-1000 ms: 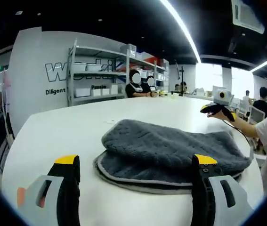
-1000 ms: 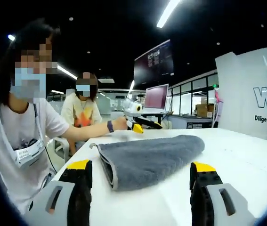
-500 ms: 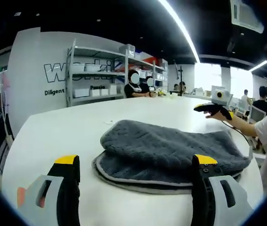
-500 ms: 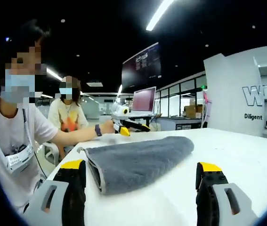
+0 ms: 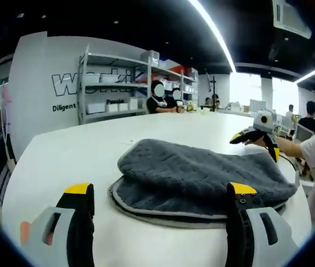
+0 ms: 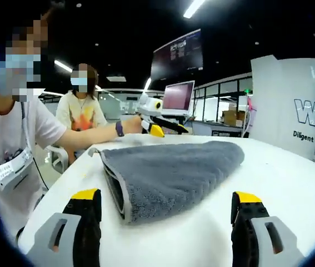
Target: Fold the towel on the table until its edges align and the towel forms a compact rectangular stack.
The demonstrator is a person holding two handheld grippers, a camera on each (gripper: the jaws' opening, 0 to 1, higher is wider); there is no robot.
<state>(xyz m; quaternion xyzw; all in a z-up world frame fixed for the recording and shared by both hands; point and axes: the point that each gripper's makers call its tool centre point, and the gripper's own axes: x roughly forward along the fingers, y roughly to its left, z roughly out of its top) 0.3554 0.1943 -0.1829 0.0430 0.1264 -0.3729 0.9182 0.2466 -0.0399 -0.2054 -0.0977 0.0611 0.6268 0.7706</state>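
Observation:
A dark grey towel [image 5: 201, 175] lies folded on the white round table [image 5: 74, 156], its lighter-edged layers stacked along the near side. My left gripper [image 5: 160, 192] stands open just in front of its long side, nothing between its fingers. Beyond the towel's right end, a hand holds the other gripper [image 5: 254, 135] low over the table. In the right gripper view, the same towel [image 6: 168, 169] shows its folded short end at the near left. My right gripper [image 6: 166, 196] is open right before it. A second gripper [image 6: 157, 119] in a hand hovers past the towel.
Metal shelves [image 5: 118, 89] with boxes and a white lettered wall stand behind the table. A person in a white shirt [image 6: 7, 144] stands close at the table's edge, another person [image 6: 82, 114] behind. A laptop screen [image 6: 179, 97] stands further back.
The right gripper's camera has come closer to the towel's end, which now looks bigger. In the left gripper view the other gripper has dropped lower beside the towel's right end. The towel lies unchanged.

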